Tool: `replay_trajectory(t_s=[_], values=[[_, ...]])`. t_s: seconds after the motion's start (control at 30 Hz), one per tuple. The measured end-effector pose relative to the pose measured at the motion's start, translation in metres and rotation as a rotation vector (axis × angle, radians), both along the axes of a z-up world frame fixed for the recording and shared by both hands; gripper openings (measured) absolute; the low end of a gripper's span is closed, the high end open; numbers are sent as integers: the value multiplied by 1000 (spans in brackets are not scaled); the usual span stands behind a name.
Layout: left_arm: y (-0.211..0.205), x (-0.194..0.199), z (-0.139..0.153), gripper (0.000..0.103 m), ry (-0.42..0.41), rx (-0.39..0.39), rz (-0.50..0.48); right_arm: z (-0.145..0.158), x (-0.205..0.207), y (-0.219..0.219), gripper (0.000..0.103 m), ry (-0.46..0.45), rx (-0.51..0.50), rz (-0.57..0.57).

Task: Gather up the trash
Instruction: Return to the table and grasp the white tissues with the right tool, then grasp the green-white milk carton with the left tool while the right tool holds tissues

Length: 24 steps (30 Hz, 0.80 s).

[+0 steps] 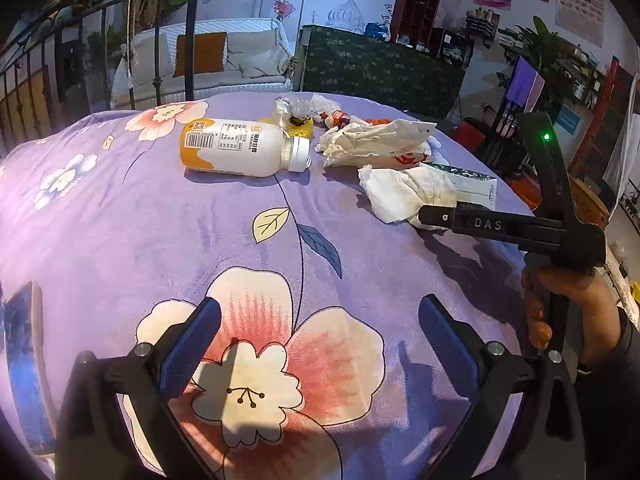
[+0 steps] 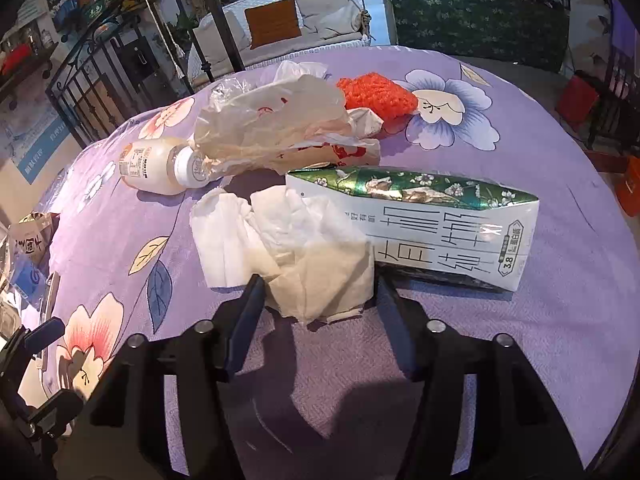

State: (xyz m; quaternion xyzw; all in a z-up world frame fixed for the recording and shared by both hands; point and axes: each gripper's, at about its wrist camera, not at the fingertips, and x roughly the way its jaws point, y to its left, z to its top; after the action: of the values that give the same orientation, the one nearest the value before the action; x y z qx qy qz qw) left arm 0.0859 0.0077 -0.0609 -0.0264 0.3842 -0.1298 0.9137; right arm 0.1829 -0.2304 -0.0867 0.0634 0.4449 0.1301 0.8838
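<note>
Trash lies on a purple flowered cloth [image 1: 240, 240]. A crumpled white tissue [image 2: 296, 248] sits between the fingers of my right gripper [image 2: 320, 292], which is open around its near end; it also shows in the left wrist view [image 1: 404, 194]. A green and white milk carton [image 2: 440, 224] lies right of the tissue. A white and orange bottle [image 1: 240, 148] lies on its side, also in the right wrist view [image 2: 160, 166]. A crumpled plastic bag [image 2: 276, 124] lies behind. My left gripper [image 1: 320, 320] is open and empty over the cloth.
An orange knitted piece [image 2: 376, 94] lies at the far side. Small wrappers [image 1: 296, 114] lie behind the bottle. A bag with packets [image 2: 28, 248] sits at the left edge. A black metal railing [image 1: 60, 60] and a white sofa [image 1: 224, 56] stand beyond the table.
</note>
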Motion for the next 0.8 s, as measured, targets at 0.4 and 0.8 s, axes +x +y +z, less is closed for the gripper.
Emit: replay_trajectory(t_s=[0.4,0.8], values=[[-33,15,7,97,-39,64,-154,20,-46,-17,10,-79,128,57],[-152,61,17,91,-166,347,-525,66,-125,-116,10,-242,86,-144]])
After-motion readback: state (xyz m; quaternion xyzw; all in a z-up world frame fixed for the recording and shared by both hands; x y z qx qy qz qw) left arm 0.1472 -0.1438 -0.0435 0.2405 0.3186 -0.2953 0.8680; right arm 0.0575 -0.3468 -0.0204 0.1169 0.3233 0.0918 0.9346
